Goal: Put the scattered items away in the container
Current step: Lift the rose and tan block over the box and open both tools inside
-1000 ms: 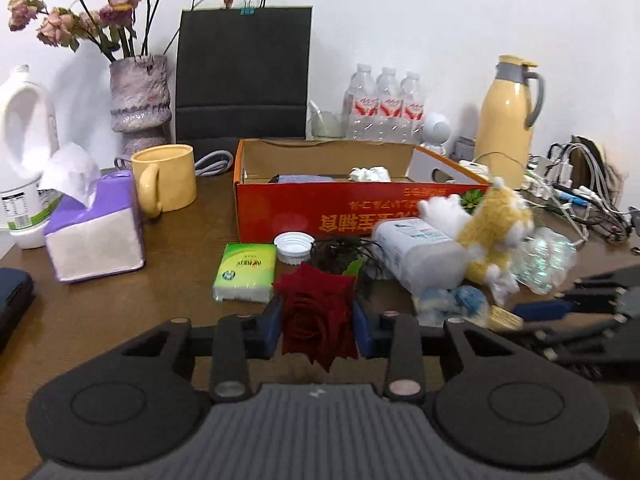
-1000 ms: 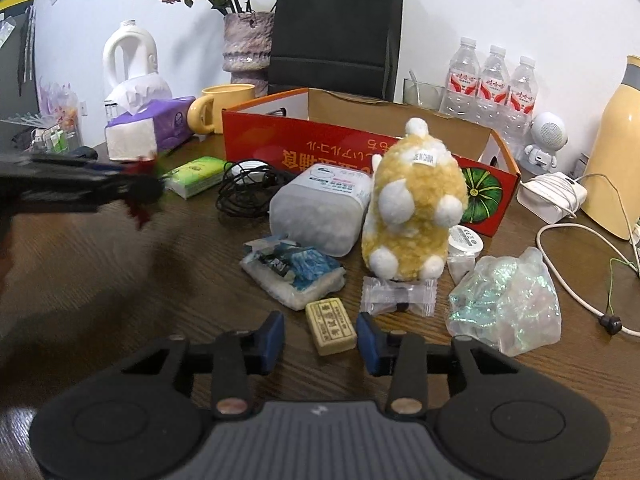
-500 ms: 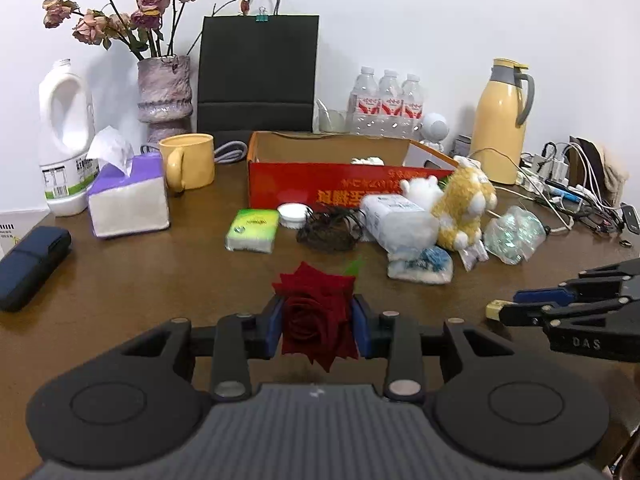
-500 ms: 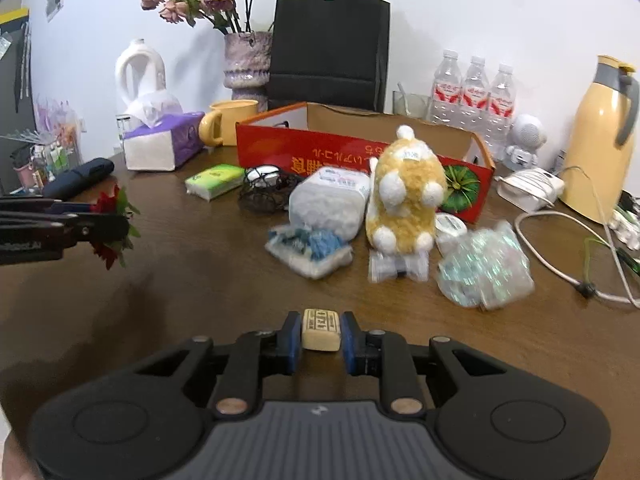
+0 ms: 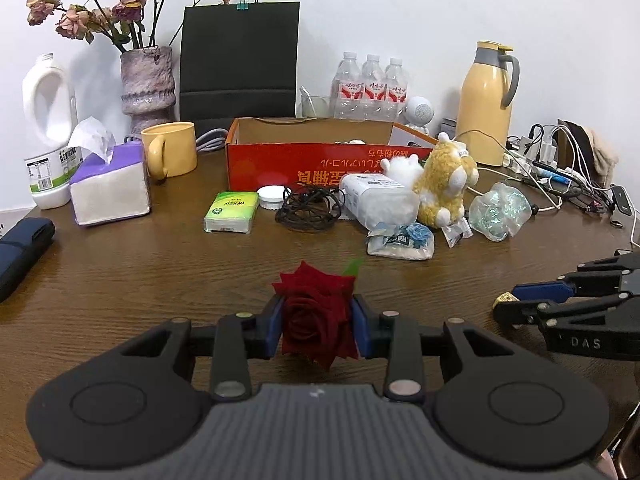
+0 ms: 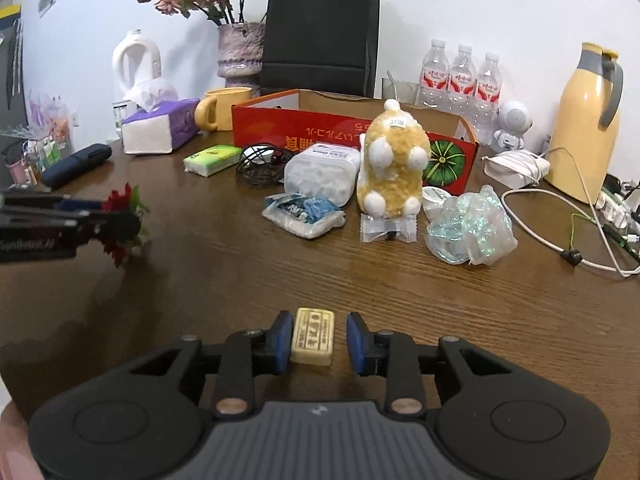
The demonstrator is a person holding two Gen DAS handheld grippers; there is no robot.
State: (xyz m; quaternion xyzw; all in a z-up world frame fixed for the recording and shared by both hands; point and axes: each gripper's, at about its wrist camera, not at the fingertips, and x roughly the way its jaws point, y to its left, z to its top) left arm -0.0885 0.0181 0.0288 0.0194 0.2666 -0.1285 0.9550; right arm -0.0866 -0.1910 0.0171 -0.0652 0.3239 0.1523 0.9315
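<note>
My left gripper (image 5: 318, 320) is shut on a dark red rose (image 5: 312, 288), held over the wooden table in front of the pile. A small beige bar (image 6: 313, 336) sits between the pads of my right gripper (image 6: 319, 336). Its jaws are opening: the bar touches the left pad and a gap shows at the right pad. The red cardboard box (image 5: 280, 168) stands open at the back. Before it lie a yellow plush toy (image 5: 444, 184), a white tub (image 5: 376, 200), a blue-white packet (image 5: 400, 240), a black cable coil (image 5: 308, 210), a green tissue pack (image 5: 231, 212) and crumpled clear wrap (image 5: 500, 210).
A purple tissue box (image 5: 108, 188), a yellow mug (image 5: 172, 154) and a vase (image 5: 146, 80) stand at the back left. A black bag (image 5: 240, 60), water bottles (image 5: 372, 88) and a thermos (image 5: 486, 104) line the wall. Cables (image 5: 568, 184) crowd the right edge; a dark case (image 5: 20, 248) lies left.
Both grippers pulled back from the pile toward the near side of the table. The right gripper closed on the beige bar, carried it back, and now its right pad has come off it.
</note>
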